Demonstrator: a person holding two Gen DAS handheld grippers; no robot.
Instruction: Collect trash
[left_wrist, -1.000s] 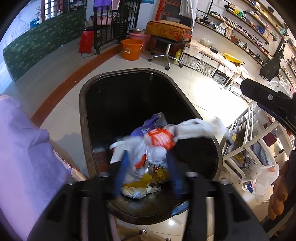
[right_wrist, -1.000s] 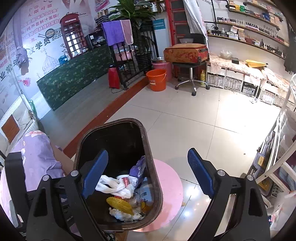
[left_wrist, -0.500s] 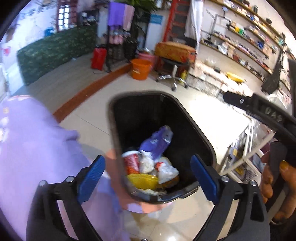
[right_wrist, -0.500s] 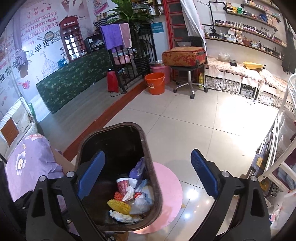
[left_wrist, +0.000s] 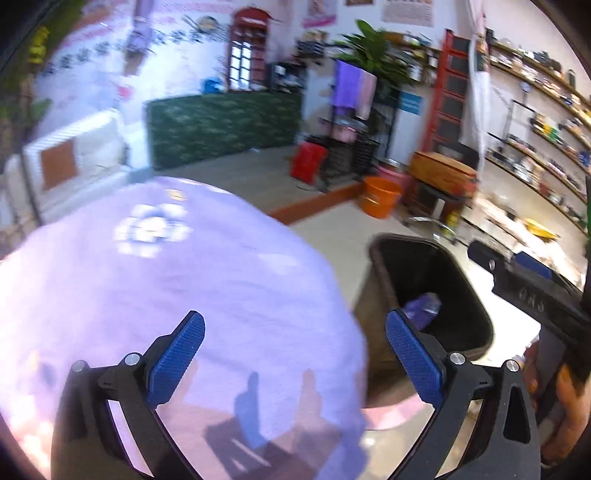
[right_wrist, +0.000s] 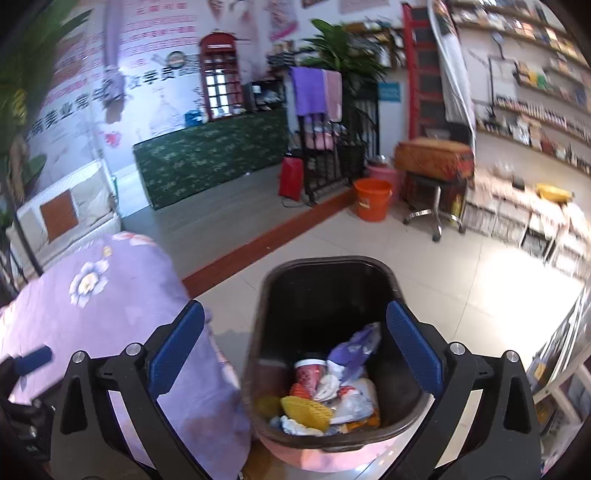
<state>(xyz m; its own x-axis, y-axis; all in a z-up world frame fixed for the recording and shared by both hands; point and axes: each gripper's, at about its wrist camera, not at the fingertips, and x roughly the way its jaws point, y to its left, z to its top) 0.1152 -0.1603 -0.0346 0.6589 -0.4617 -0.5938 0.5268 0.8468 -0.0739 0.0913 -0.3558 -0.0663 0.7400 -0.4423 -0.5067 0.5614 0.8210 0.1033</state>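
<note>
Your left gripper has just been opening its jaws; they now stand wide, with nothing between them but the lilac flowered cloth that fills the lower left of its frame. The black trash bin sits at the right of that view, partly behind the right-hand blue pad, a purple wrapper showing inside. At the far right edge your right hand grips the other tool's handle.

Your right gripper has also been opening, though less so; its jaws are spread wide and hold nothing. In its view the bin lies in the lower centre of the frame between the two pads, neither pad touching its rim. The trash lies piled at the bin's near end: a red cup, the purple wrapper, a yellow ridged piece and crumpled white plastic. The bin stands on a pink round base on the tiled floor.
</note>
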